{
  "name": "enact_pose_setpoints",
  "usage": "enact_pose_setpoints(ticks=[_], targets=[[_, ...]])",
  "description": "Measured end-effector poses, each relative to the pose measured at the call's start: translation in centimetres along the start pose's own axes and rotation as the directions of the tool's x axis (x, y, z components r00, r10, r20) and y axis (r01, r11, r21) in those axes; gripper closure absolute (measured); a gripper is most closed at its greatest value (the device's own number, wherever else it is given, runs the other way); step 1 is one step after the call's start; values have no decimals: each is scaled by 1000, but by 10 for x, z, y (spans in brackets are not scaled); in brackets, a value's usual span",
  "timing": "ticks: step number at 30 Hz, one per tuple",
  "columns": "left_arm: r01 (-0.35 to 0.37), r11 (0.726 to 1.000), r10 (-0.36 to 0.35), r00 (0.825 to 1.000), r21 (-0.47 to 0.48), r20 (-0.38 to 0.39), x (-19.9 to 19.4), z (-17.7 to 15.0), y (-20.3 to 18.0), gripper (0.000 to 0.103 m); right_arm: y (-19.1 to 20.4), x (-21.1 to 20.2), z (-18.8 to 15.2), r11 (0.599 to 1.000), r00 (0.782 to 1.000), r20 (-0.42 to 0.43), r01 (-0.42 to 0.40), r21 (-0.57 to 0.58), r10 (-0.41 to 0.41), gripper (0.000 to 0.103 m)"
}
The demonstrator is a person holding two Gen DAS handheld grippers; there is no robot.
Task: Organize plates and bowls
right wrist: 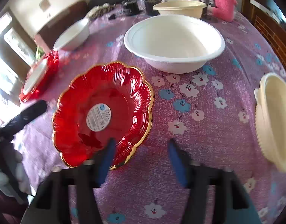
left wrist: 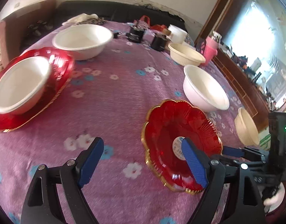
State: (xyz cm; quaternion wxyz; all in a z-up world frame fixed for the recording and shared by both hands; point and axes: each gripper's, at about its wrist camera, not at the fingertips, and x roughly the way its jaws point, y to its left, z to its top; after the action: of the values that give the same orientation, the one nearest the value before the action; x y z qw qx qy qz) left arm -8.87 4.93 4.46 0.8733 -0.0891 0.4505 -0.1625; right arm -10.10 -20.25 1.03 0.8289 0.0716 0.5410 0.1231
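Note:
A red gold-rimmed plate (left wrist: 172, 130) with a round sticker lies on the purple flowered cloth; it also shows in the right wrist view (right wrist: 105, 97). My left gripper (left wrist: 143, 145) is open, its right finger (left wrist: 194, 165) over the plate. My right gripper (right wrist: 141, 145) is open and empty, its left finger (right wrist: 107, 158) over the plate's near rim. A white bowl (left wrist: 21, 85) sits on stacked red plates (left wrist: 57, 63) at the left. More white bowls (left wrist: 83, 39) (left wrist: 204, 87) (right wrist: 174, 41) and cream bowls (left wrist: 186, 54) (left wrist: 247, 128) (right wrist: 275, 119) stand around.
A pink cup (left wrist: 211, 46), black jars (left wrist: 158, 41) and a white container (left wrist: 177, 32) stand at the far edge. A wooden cabinet (left wrist: 242, 85) runs along the right. The right gripper's body (left wrist: 273, 149) shows in the left wrist view.

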Motion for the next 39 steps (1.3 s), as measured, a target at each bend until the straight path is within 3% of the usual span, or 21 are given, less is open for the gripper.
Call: enact_pose_setpoints(ticks=[8,12,14,15,18,20,23,29,39], targets=[[9,1000,-10,995,-7,-104,44,13,-9,19,-9,4,3,987,993,69,-99,130,90,36],[28,999,-26,995,26,-98,47,8,-22,19,-7,7,7,983,991,101,-104,153,89,37],[38,998,-32,995,58,-100,48,4,-29,44,-6,8,6,980,989,117,-109,164,91,45],[20,997,-12,996,80,-93,48,3,-32,52,-6,8,5,980,988,120,-112,165,93,49],[5,997,1,997,77,-76,45,3,-29,60,-1,9,3,982,989,133,-89,167,67,55],[6,999,-4,997,35,-73,42,5,-20,70,-2,9,2,982,990,139,-59,179,35,76],[15,1000,-16,998,-5,-55,34,6,-9,72,-9,8,-2,971,986,140,-117,210,89,89],[9,1000,-9,999,-14,40,1,4,-4,72,8,-5,-5,975,976,198,-130,181,93,89],[9,996,8,982,-90,190,-56,9,25,72,49,-23,13,979,956,255,-175,107,143,89]])
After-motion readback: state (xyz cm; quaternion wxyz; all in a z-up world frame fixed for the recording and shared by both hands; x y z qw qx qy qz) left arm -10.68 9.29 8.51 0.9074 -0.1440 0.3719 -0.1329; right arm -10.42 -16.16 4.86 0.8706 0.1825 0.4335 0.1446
